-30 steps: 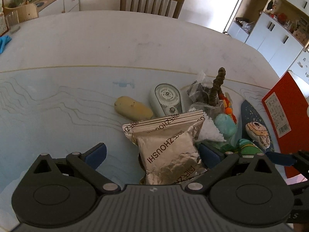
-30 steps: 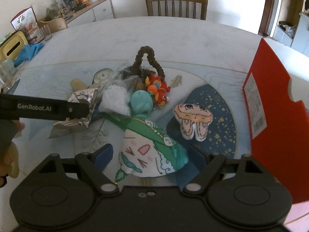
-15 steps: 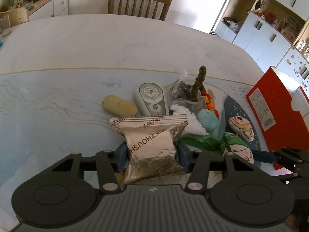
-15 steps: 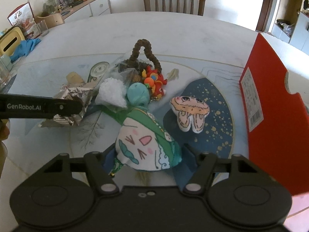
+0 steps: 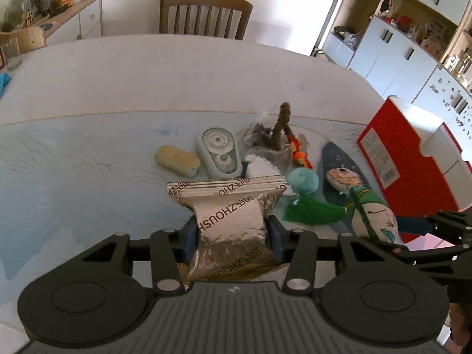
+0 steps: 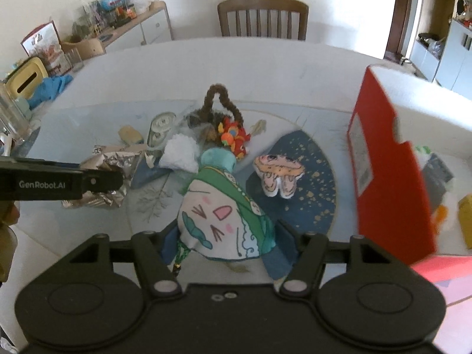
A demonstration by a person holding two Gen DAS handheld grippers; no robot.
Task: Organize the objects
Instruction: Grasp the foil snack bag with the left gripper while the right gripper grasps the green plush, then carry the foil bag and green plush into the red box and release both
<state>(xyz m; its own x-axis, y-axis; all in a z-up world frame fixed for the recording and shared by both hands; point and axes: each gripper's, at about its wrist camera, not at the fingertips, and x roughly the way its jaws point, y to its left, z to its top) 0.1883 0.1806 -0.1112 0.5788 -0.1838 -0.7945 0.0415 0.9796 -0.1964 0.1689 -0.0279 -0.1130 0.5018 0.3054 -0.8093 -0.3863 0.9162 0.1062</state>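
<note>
My left gripper [image 5: 231, 237] is shut on a silver foil packet [image 5: 233, 221] printed with brown letters, held just above the table. My right gripper [image 6: 224, 243] is shut on a white and green plush charm [image 6: 218, 218] with a cat face; it also shows in the left wrist view [image 5: 370, 216] at the right. A pile lies on the table beyond: a tan oval piece [image 5: 177, 160], a pale green correction tape [image 5: 219, 152], a white fluffy ball [image 6: 180, 153], a teal plush ball [image 6: 219, 159], a brown braided loop [image 6: 219, 97], an orange-red toy [image 6: 234, 135].
A red box [image 6: 386, 159] stands open at the right with items inside. A cartoon plush [image 6: 278, 174] lies on a dark blue fan-shaped mat [image 6: 306, 183]. A wooden chair [image 6: 262, 14] stands at the table's far side. A glass [image 5: 11, 56] and blue cloth [image 6: 50, 88] are at the far left.
Both grippers closed from open: the left on the foil packet, the right on the plush charm. Both have lifted slightly with their objects.
</note>
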